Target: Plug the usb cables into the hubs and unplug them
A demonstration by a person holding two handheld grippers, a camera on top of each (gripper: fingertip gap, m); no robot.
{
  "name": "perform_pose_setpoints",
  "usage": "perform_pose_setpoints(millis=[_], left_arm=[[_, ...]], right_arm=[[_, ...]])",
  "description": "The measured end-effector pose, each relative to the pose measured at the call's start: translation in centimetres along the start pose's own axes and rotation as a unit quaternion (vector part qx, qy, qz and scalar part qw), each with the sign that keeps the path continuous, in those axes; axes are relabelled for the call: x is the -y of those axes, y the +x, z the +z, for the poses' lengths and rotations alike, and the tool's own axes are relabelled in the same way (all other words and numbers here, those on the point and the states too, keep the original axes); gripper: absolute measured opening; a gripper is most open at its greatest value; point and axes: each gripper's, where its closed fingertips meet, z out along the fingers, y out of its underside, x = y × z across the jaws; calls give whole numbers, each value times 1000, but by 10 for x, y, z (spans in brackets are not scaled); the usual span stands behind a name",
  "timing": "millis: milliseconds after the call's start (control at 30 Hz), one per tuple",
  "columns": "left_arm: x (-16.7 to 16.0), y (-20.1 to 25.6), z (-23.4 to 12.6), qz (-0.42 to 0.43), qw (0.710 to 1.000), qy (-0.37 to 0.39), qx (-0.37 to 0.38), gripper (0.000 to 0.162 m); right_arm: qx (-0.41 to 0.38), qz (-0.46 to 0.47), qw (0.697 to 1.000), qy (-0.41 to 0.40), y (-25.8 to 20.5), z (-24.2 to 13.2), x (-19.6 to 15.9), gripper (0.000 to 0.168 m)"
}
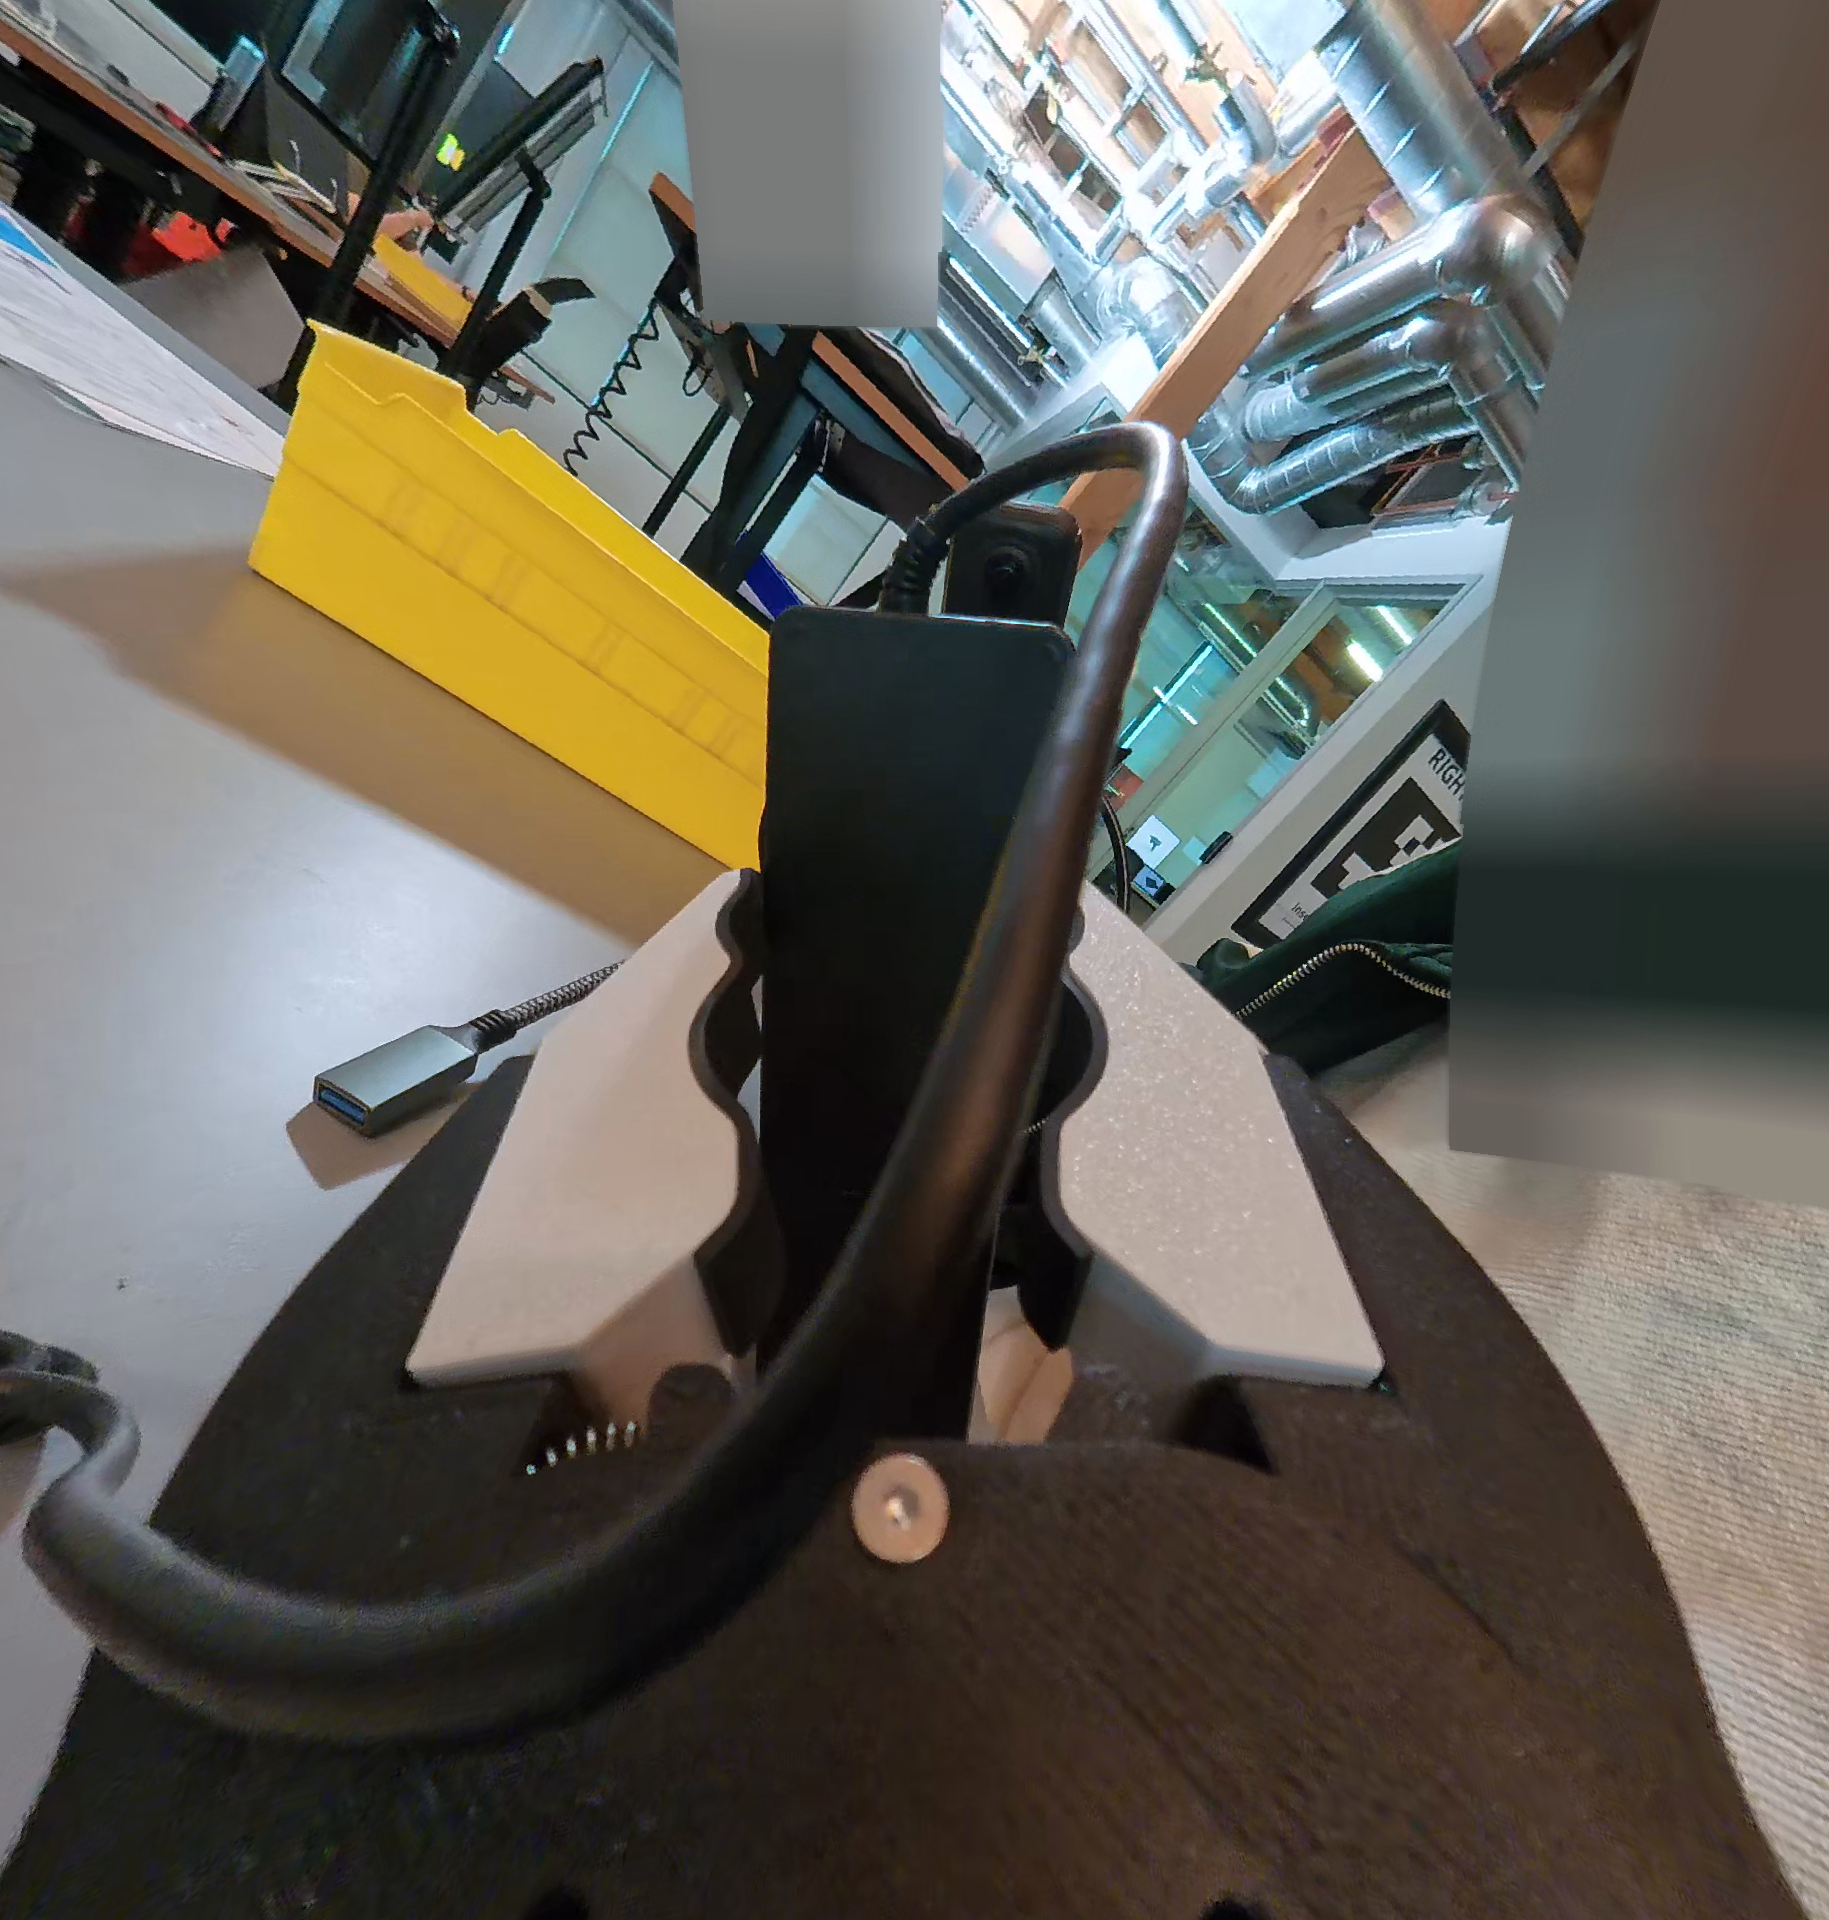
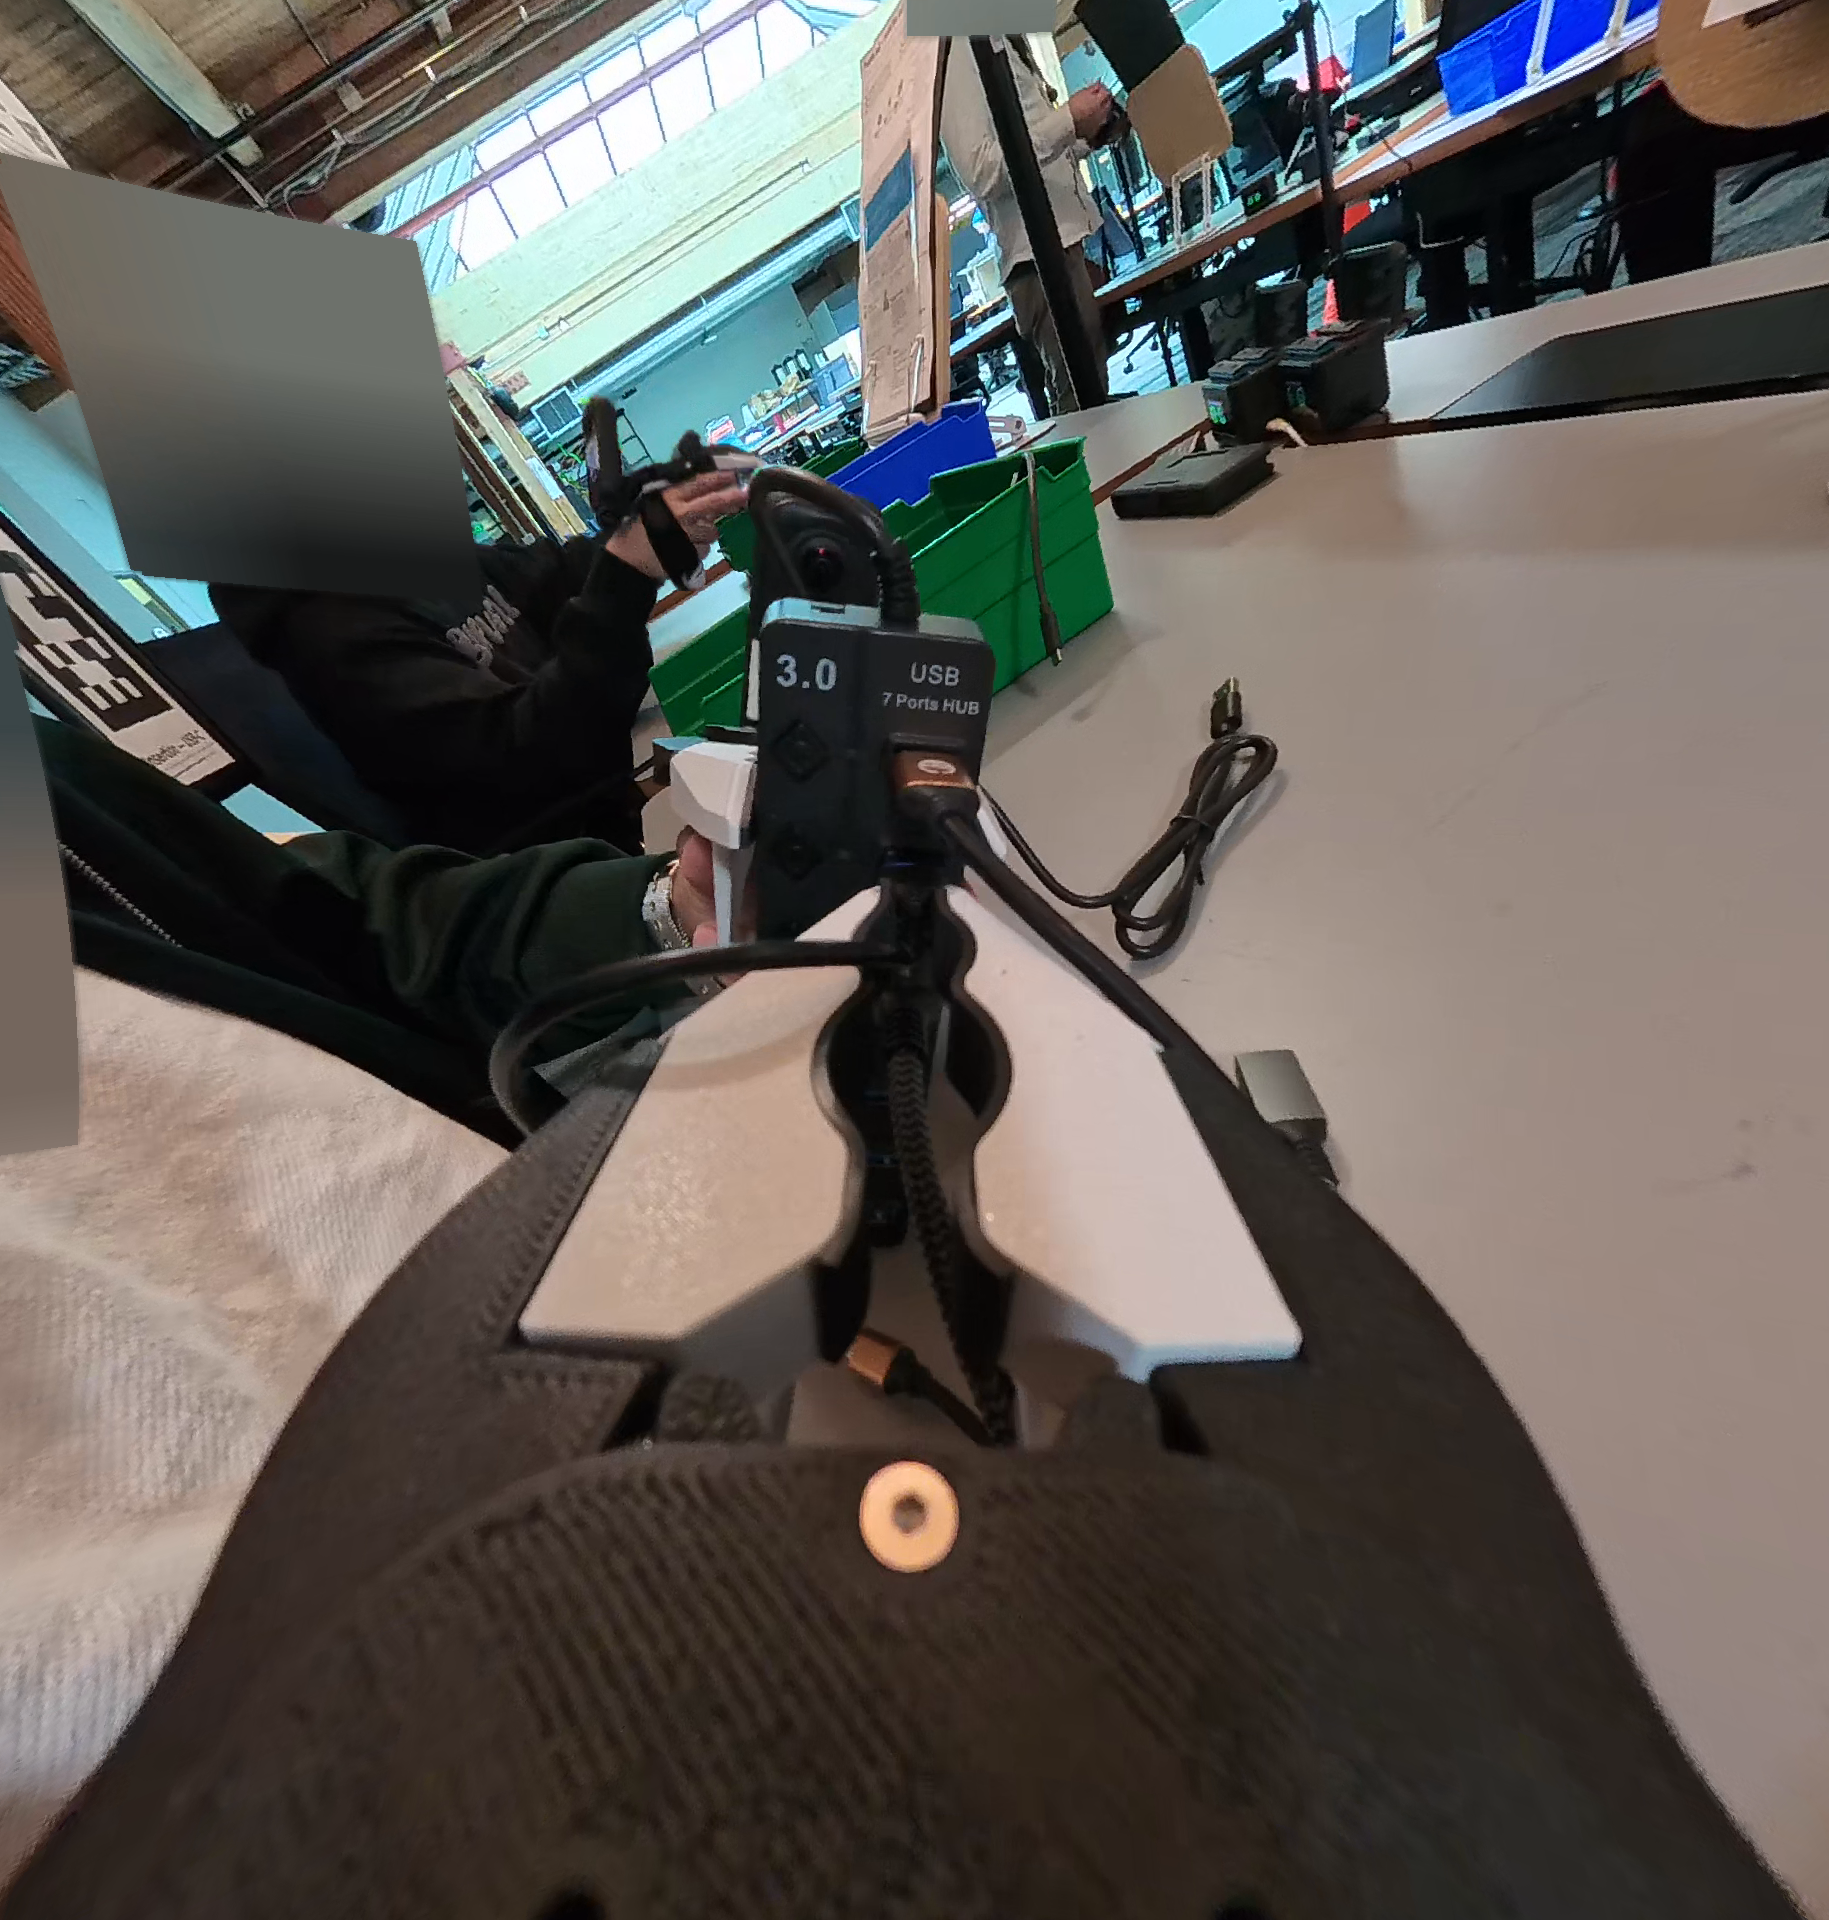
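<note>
Between L gripper (image 1: 905, 1049) fingers: black USB hub (image 1: 889, 831), upright, clamped, above the grey table (image 1: 162, 935). R gripper (image 2: 905, 1049) is pinched on a braided cable (image 2: 915, 1122) just below hub. Copper-tipped plug (image 2: 925, 784) sits in a port.

Black hub (image 2: 868, 769) held upright, an orange-tipped cable (image 2: 925, 784) plugged in; coiled black cable (image 2: 1190, 842) lies on table
</note>
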Motion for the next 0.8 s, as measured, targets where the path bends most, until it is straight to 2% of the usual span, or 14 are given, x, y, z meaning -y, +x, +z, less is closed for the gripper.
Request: perform_pose_setpoints(millis=[167,333,467,633,700,800], left_arm=[[-1,0,0,2,1000,-5,1,53],[8,-9,-3,-24,999,23,7,52],[21,-19,-14,-53,996,62,20,52],[44,-30,-34,-117,983,141,10,53],[49,-32,-39,-129,979,159,4,52],[54,-33,-43,-131,977,170,-1,52]], right_arm=[[-6,-3,1000,-2,0,0,0,6],[-5,13,1000,9,6,4,3,7],[-3,35,997,62,13,-4,17,36],[-36,16,996,85,25,-13,24,45],[-44,7,994,100,26,-17,29,50],[-52,-13,989,140,27,-31,44,48]])
